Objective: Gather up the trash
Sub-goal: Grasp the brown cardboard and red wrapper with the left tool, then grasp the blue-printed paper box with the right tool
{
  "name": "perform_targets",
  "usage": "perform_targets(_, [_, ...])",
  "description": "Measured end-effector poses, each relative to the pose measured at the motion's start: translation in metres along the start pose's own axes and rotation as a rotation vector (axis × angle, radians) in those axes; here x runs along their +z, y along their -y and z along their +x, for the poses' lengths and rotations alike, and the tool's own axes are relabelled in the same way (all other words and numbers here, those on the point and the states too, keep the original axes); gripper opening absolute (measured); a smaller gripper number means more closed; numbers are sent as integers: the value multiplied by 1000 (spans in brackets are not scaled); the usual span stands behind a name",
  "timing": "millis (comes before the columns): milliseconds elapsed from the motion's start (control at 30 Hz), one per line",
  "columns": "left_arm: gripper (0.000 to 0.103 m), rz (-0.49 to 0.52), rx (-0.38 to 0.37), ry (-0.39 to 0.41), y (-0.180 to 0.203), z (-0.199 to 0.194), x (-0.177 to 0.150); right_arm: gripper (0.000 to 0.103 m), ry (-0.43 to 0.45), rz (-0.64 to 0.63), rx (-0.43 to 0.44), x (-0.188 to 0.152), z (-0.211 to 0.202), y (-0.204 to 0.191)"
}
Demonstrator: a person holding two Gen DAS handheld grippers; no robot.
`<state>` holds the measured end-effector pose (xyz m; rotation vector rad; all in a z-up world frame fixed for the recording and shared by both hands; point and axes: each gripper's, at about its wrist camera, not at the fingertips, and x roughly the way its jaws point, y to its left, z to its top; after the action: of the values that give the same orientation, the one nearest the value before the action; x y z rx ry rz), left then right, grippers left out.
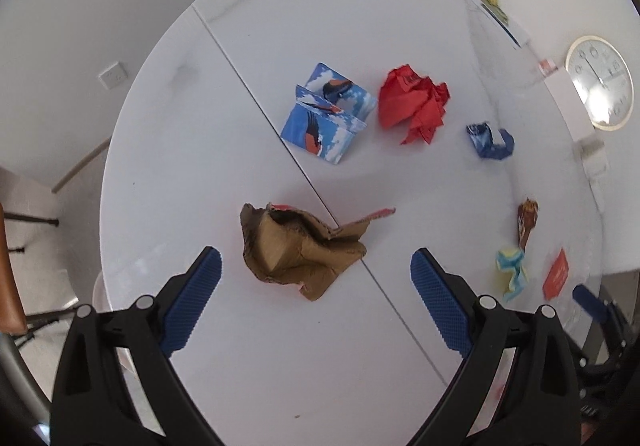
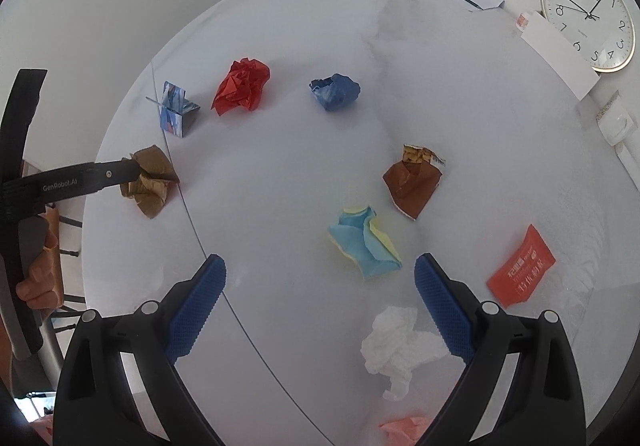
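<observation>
Trash lies scattered on the white desk [image 1: 248,346]. Crumpled brown cardboard [image 1: 298,248] sits between the spread fingers of the left gripper [image 1: 316,270], untouched. Right gripper [image 2: 320,278] fingers are spread too, above a white tissue [image 2: 400,350] and just beside a blue-yellow paper wad [image 2: 366,242].

Nine scraps of trash [image 2: 365,242], one white table [image 2: 280,150], one wall clock [image 2: 587,15], two hand-held grippers [image 2: 320,278].

The tabletop [image 2: 280,26] is showing white. The crumpled cardboard [image 1: 298,246] is looking brown, the paper ball [image 2: 241,85] red, the folded carton [image 1: 326,114] blue with a bird print, the sachet [image 2: 521,267] orange-red, the tissue [image 2: 400,346] white.
</observation>
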<state>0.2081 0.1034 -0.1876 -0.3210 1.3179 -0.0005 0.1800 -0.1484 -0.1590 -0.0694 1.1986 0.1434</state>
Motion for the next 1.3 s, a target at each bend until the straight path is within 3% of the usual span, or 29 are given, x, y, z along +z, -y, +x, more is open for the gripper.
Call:
perform_targets(200, [91,-326,11,-54,-15,19,10,95,22,-3,29,22,9,5])
perform_targets(367, [91,-434,57,-99,-16,41,9,95,37,-6,37,33,12,6])
perform_targets(467, [90,-429,85,-111,-17,48,7,95,39,2,50,35,12,5])
perform_targets(600, [76,-396,78,-98,-19,47,6,95,37,8,60,34,14,3])
perform_targets(833, [33,-227,24,-96,-15,38,2,95,19,-10,65,36,21,-15])
perform_targets(1100, [26,-137,-45,-98,-30,28,-6,95,6,-16,88,51,30,-53])
perform_targets(1300, [26,-70,-101,-76,-49,24,7,95,-9,-6,118,62,40,-79])
